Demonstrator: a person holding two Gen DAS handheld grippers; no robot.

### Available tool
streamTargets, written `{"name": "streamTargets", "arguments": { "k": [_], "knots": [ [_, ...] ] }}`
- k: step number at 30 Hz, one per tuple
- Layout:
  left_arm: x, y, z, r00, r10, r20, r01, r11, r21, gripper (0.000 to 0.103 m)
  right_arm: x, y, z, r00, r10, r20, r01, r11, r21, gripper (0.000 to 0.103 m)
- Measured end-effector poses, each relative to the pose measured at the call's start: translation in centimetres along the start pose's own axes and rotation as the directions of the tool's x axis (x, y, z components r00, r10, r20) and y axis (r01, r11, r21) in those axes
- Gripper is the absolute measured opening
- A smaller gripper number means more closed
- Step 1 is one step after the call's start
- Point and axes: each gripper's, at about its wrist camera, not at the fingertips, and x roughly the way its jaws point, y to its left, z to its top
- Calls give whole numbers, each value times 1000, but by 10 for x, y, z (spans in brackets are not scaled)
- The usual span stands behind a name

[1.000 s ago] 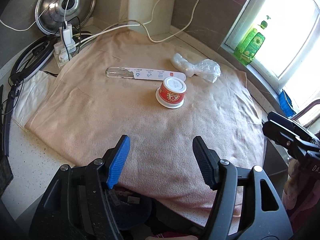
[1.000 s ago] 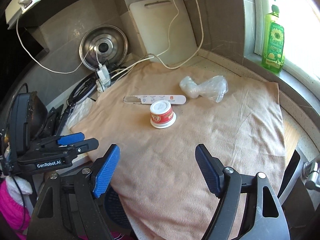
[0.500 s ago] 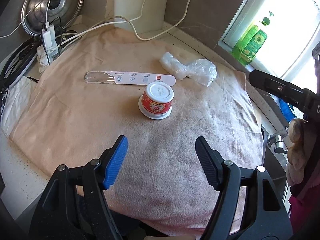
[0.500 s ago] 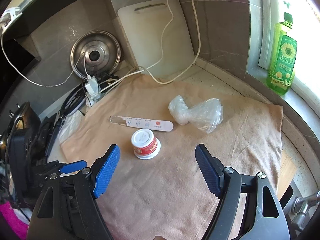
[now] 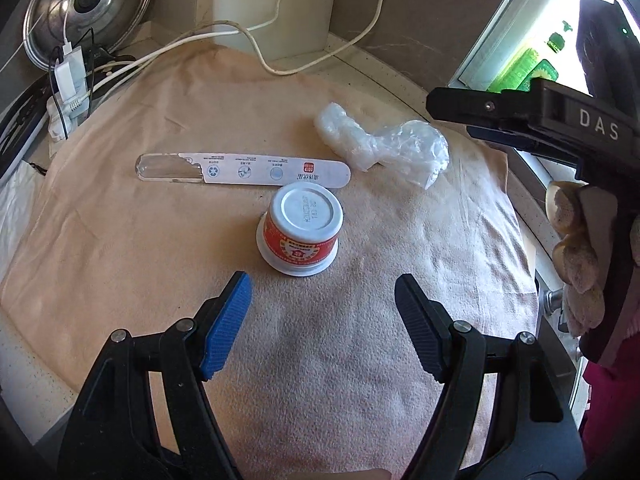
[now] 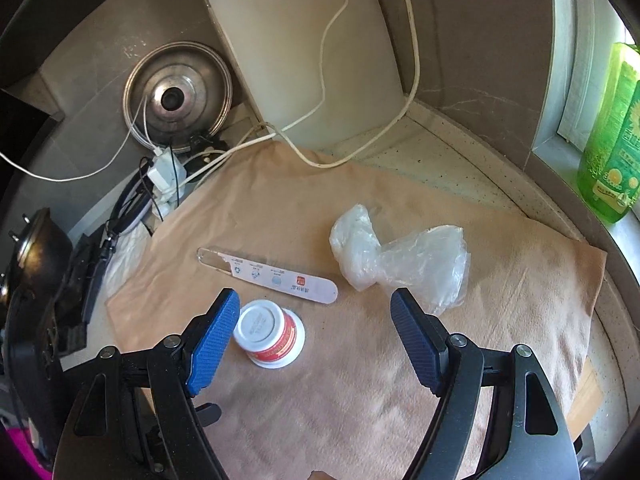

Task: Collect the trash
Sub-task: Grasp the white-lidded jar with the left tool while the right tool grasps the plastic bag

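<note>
Three pieces of trash lie on a tan towel (image 5: 120,240). An upside-down red and white cup (image 5: 301,228) stands in the middle. A long white wrapper strip (image 5: 244,169) lies just behind it. A crumpled clear plastic bag (image 5: 384,146) lies to the right. My left gripper (image 5: 320,304) is open and empty, just short of the cup. My right gripper (image 6: 316,320) is open and empty, above the towel between the cup (image 6: 269,333) and the bag (image 6: 400,260). The strip (image 6: 268,276) lies ahead of it. The right gripper also shows at the right edge of the left wrist view.
A steel pot lid (image 6: 178,94) and a white cutting board (image 6: 312,52) lean on the back wall. White cables (image 6: 320,152) and a charger block (image 6: 164,172) lie at the towel's far-left corner. A green soap bottle (image 6: 612,136) stands on the window sill at right.
Both grippers have moved forward toward the trash. The cup now sits close in front of the left gripper. The right gripper has advanced over the towel toward the bag.
</note>
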Motion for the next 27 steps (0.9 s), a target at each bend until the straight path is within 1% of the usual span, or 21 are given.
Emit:
{"name": "streamTargets", "arguments": {
  "k": [7,11,21,27],
  "knots": [
    [25,4,12,1000,13,-26,-13,1000,-19,76,44,-12,23,997,19,-80,-20,1000,-10,78],
    [33,3,16,999,25,-29,-25,1000,-3,76,65,-15,30,992,32,-121,-33,999,-14,78],
    [49,3,22,998,47,-35,-46,999,12,76,111,-20,40,979,1,-202,-9,999,-38,78],
    [57,4,23,997,65,-41,-65,998,13,76,134,-23,41,970,-35,-241,21,998,-63,78]
  ]
}}
